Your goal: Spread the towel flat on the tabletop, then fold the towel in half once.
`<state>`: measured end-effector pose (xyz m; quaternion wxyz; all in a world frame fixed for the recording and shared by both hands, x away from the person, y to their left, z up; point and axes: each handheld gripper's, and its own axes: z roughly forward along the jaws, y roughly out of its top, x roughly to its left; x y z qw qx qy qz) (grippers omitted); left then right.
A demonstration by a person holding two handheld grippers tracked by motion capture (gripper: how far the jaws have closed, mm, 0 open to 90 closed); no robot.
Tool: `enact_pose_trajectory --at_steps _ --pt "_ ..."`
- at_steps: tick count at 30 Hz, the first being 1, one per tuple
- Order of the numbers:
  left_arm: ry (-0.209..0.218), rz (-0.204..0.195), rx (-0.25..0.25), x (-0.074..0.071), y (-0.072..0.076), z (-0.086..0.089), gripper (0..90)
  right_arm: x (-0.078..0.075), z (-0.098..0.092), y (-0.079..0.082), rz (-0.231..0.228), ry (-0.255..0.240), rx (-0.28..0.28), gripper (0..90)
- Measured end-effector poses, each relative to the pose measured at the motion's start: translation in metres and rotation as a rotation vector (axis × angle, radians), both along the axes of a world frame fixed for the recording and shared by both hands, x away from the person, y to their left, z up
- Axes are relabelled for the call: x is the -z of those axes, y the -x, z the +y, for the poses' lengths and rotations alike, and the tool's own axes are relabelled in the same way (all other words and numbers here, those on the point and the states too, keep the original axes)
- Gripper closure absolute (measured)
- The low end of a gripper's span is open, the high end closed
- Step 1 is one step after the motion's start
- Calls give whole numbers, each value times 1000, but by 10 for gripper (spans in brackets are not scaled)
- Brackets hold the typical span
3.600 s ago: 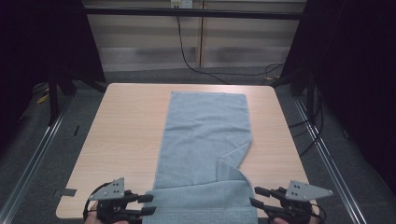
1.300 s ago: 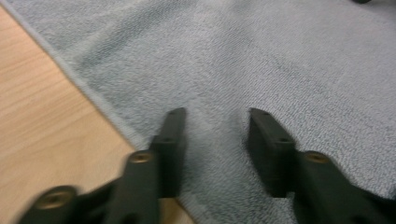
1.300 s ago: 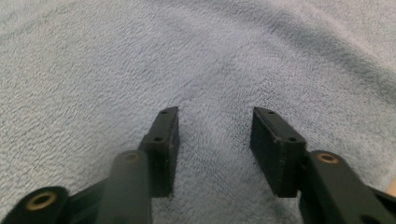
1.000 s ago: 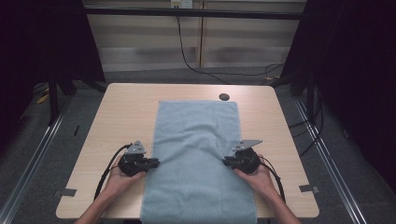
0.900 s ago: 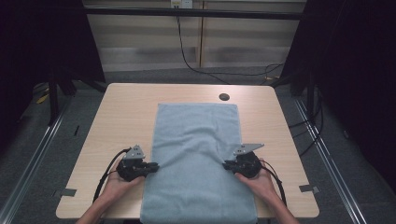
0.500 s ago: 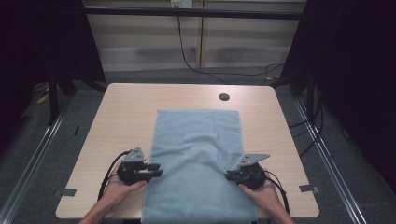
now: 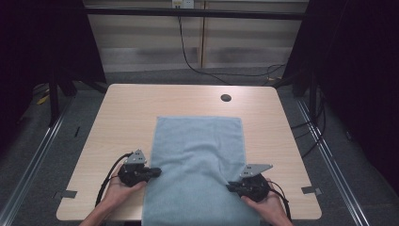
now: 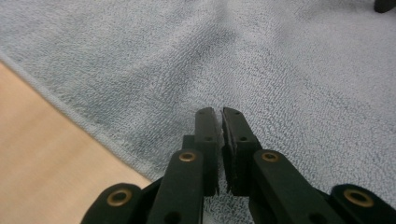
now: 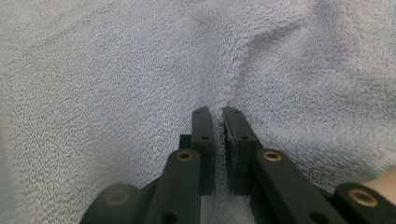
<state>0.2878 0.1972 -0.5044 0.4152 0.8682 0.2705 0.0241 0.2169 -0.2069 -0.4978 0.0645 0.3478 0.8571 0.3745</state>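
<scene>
Both claws grip the pale blue terry towel [image 7: 197, 165], lying lengthwise on the light wooden worktop [image 7: 122, 113]: the left claw [image 7: 155, 172] closed on its left edge, the right claw [image 7: 230, 187] on its right, so I would lift both together to keep the edges level. The high view gives the towel's whole outline, while the right gripper view shows a ridge of cloth [image 9: 224, 88] pinched between the jaws.

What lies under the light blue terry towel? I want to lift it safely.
The light blue terry towel lies flat on the pale wooden table, its near end hanging over the front edge. Anything flat beneath stays hidden. Both grippers, left and right, pinch its side edges.
</scene>
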Motion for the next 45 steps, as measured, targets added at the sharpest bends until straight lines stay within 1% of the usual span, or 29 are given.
enact_pose_trajectory --at_steps 2,4,6,7,10,11,12,14,15,16,17,19,20,22,23,24,26,27,28,30,31,32,33,35,37,39,40,43,45 --pt "4 11 16 -1 10 2 857 -1 2 9 6 1 -20 841" --pt "20 38 27 0 20 5 855 -1 3 17 19 -5 -34 839" --pt "-3 19 38 -3 26 7 831 -2 5 21 21 2 -45 810" --pt "5 32 35 -4 27 7 806 -3 5 21 18 -2 -48 782" --pt "37 29 22 -7 22 8 749 -7 2 15 5 -30 -26 698" --pt "46 27 15 -9 17 7 738 -9 0 10 5 -56 -11 698" --pt "51 27 12 -11 12 6 723 -11 -2 5 -8 -62 1 698" --pt "72 17 -6 -14 2 3 713 -16 -5 -6 -36 -56 29 668" --pt "83 24 -16 -15 -4 2 702 -18 -7 -11 -44 -57 42 661" --pt "81 21 -24 -16 -10 1 699 -20 -9 -18 -53 -54 52 657" --pt "81 13 -48 -17 -15 0 697 -21 -10 -25 -66 -45 69 645" --pt "66 18 -85 -17 -28 -3 659 -21 -12 -41 -70 -38 86 608" --pt "63 6 -99 -16 -33 -4 651 -21 -12 -49 -73 -44 95 606" --pt "73 21 -117 -14 -43 -4 628 -18 -11 -65 -68 -43 109 579" --pt "60 12 -132 -12 -47 -5 612 -17 -10 -72 -76 -40 118 566" --pt "45 1 -144 -11 -50 -6 605 -15 -9 -79 -71 -40 122 557" --pt "48 0 -149 -8 -54 -7 591 -13 -5 -90 -75 -29 135 551" --pt "29 5 -144 -5 -55 -8 591 -11 -4 -94 -82 -29 138 552" --pt "14 15 -135 -2 -56 -8 602 -9 -2 -98 -81 -25 143 554" --pt "-4 3 -115 -1 -53 -9 650 -3 1 -104 -76 7 149 583" --pt "-8 4 -112 -1 -52 -9 679 0 1 -104 -61 15 146 609" --pt "-14 -1 -104 -1 -51 -9 699 3 2 -104 -49 25 137 620" --pt "-9 2 -98 0 -49 -8 702 5 3 -102 -61 33 133 618" --pt "7 21 -82 0 -46 -7 701 3 3 -97 -49 35 123 604" --pt "-8 12 -65 -1 -37 -4 701 2 2 -88 -30 34 106 599" --pt "-12 -3 -51 -1 -24 -1 699 2 1 -74 -36 32 83 600" --pt "-13 -10 -38 -1 -16 0 696 1 1 -66 -27 36 79 601" --pt "-6 -3 -13 -2 3 3 694 0 0 -43 -20 24 50 602" --pt "-7 11 2 -3 10 3 680 -2 1 -29 8 23 34 602"
